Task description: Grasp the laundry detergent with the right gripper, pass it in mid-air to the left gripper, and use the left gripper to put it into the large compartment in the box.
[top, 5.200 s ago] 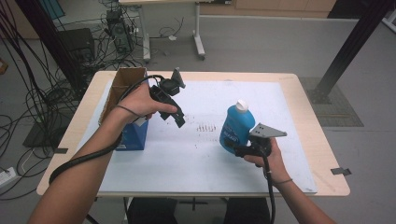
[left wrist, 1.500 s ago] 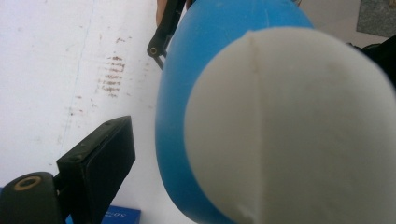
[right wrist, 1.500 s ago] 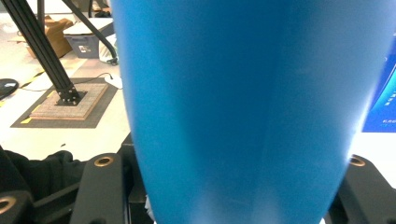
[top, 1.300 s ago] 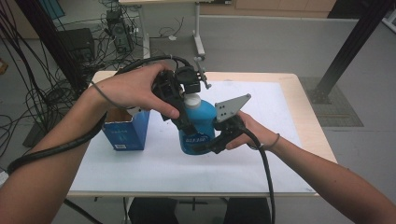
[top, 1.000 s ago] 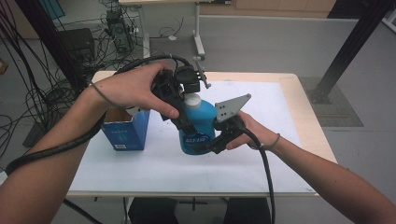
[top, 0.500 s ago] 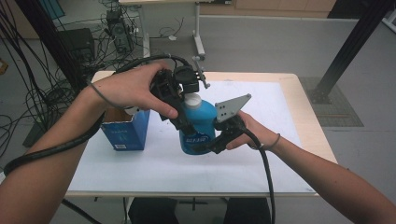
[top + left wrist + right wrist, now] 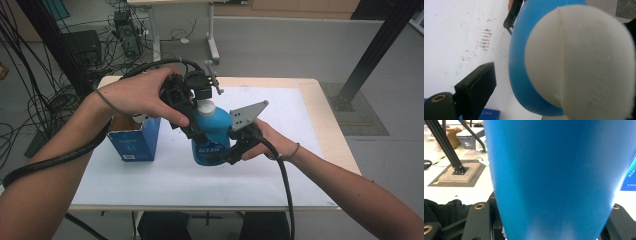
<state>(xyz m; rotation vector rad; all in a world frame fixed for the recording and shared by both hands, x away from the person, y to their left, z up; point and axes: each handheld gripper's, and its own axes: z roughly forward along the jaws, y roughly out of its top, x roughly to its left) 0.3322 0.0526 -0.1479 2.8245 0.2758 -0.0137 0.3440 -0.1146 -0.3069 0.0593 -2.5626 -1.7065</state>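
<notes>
A blue bottle (image 7: 212, 137) with a white cap (image 7: 206, 107) hangs above the middle of the table. My right gripper (image 7: 221, 154) is shut on the bottle's lower body, which spans the space between its fingers (image 7: 479, 220) as a blue wall (image 7: 554, 177). My left gripper (image 7: 199, 125) comes down from above beside the cap. In the left gripper view the cap (image 7: 579, 62) looms close at the right, and the one visible finger (image 7: 477, 86) stands apart from the bottle (image 7: 517, 62). The other jaw is hidden behind the cap.
An open blue carton (image 7: 135, 140) stands at the left of the white sheet (image 7: 300, 125) that covers the wooden table. A black frame post (image 7: 372, 45) rises at the far right. Cables and equipment lie on the floor behind.
Five seconds ago the bottle stood at the right and my left gripper was near the carton. Now the bottle is raised mid-table with the left gripper at its cap. The last second shows almost no motion.
</notes>
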